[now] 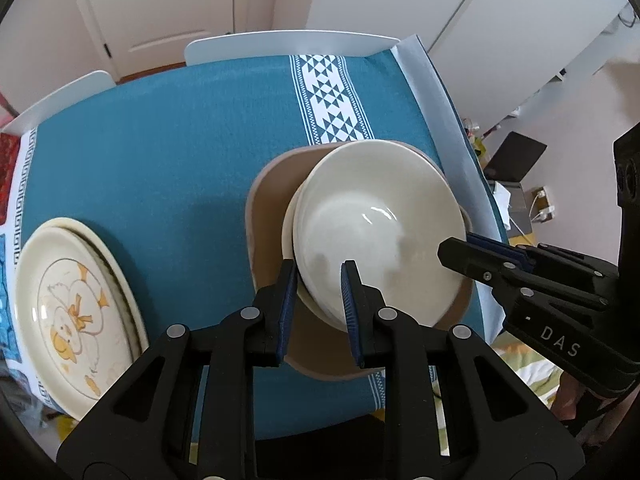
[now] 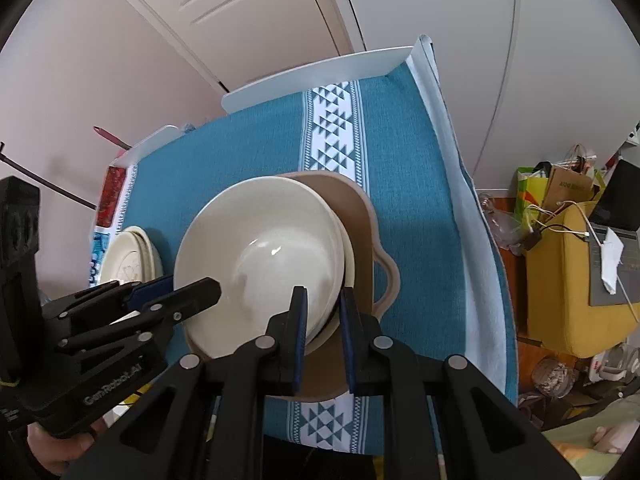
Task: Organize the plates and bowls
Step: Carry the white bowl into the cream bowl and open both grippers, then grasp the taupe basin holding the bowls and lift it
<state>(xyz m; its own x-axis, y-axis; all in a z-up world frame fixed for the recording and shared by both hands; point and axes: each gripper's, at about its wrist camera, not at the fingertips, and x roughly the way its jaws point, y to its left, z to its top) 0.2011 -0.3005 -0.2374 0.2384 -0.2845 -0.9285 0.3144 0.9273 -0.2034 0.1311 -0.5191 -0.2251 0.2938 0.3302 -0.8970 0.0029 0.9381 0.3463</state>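
Cream bowls [image 1: 380,220], nested as a stack, sit in a tan handled dish [image 1: 272,204] on the teal-clothed bench [image 1: 160,152]; how many bowls are nested cannot be told, and the dish floor lies mostly hidden beneath them. Left tongs [image 1: 318,280] clench the stack's near rim, one pad inside, one outside. Right tongs [image 2: 323,304] grip the rim at the opposite side likewise. Duck-printed plates [image 1: 76,312], stacked, lie well apart beyond the left tongs, their edge cut off.
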